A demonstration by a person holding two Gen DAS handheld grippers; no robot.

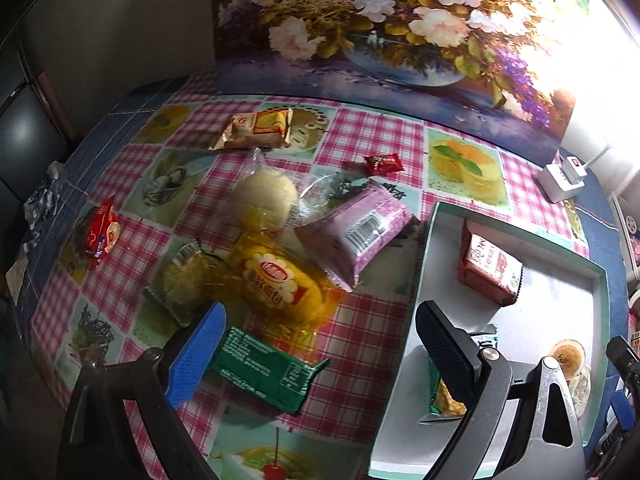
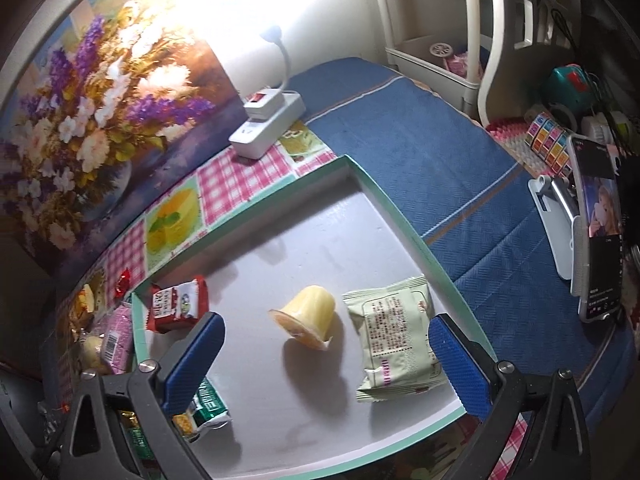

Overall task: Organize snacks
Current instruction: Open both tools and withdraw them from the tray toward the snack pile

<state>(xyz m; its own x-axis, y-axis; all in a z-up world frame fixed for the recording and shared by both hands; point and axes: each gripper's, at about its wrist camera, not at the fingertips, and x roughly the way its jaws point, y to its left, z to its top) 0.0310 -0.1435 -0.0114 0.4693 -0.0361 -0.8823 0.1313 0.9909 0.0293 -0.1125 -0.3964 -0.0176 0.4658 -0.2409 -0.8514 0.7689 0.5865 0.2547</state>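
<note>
A: Snacks lie in two groups, is that right?

B: Yes. Four sit inside the shallow tray [image 2: 394, 222] with the green rim: a jelly cup [image 2: 308, 316] tipped on its side near the middle, a pale green packet [image 2: 394, 344] just beside it, a red packet [image 2: 178, 304] in the far corner, and a green wafer packet [image 2: 208, 408] at the near edge.

A: And the rest?

B: Loose on the checked counter [image 1: 372, 136] beside the tray: a purple packet [image 1: 356, 232] near the tray wall, a yellow bread bag [image 1: 280, 284] touching it, a pale round bun [image 1: 266, 200] in clear wrap behind, a dark green bar [image 1: 264, 372] in front, a gold-wrapped cake [image 1: 256, 130] and a small red candy [image 1: 382, 163] farther back, and a red pouch [image 1: 100, 236] well apart at the counter's edge.

A: What about the grippers?

B: The right gripper [image 2: 326, 356] hangs over the tray, jaws wide, with the jelly cup and pale green packet lying between them but nothing pressed. The left gripper [image 1: 320, 340] straddles the tray's near wall, jaws also wide, holding nothing.

A: Anything behind?

B: A flower painting [image 1: 400, 28] stands against the wall, and a white power strip [image 2: 268, 128] sits by it.
</note>
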